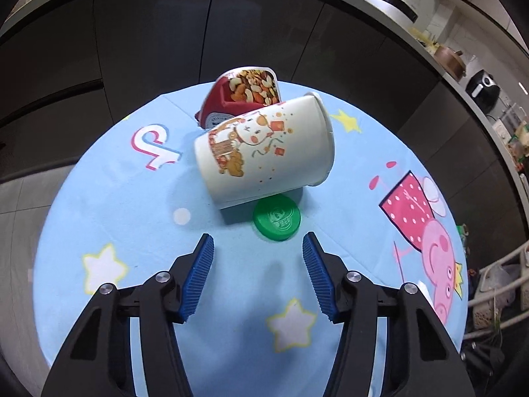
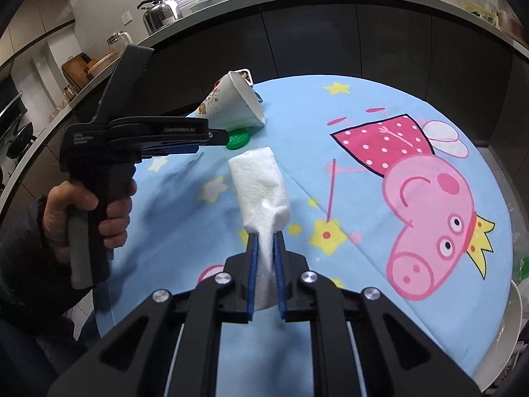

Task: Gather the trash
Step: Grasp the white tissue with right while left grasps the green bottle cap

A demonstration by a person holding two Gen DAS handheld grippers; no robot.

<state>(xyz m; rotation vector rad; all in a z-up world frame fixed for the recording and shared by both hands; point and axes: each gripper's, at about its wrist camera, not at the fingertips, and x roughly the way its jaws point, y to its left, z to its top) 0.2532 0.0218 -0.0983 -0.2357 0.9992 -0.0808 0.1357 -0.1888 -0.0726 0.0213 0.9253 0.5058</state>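
A white paper cup (image 1: 264,152) printed with a cartoon cat lies on its side on the round table. Behind it a red nut snack box (image 1: 244,96) leans tilted. A green bottle cap (image 1: 277,220) rests flat just in front of the cup. My left gripper (image 1: 258,248) hovers just short of the cap, open, its blue pads (image 1: 203,258) empty. My right gripper (image 2: 264,244) is shut on a folded white paper tissue (image 2: 259,188), which sticks out forward over the table. The right wrist view also shows the cup (image 2: 231,102), the cap (image 2: 238,139) and the left gripper (image 2: 218,137) held by a hand.
A blue cartoon tablecloth (image 1: 132,215) with a pink pig and stars covers the table. Dark cabinets (image 1: 148,33) and a curved counter with kitchen appliances run behind. A white rack (image 1: 502,284) stands to the right of the table.
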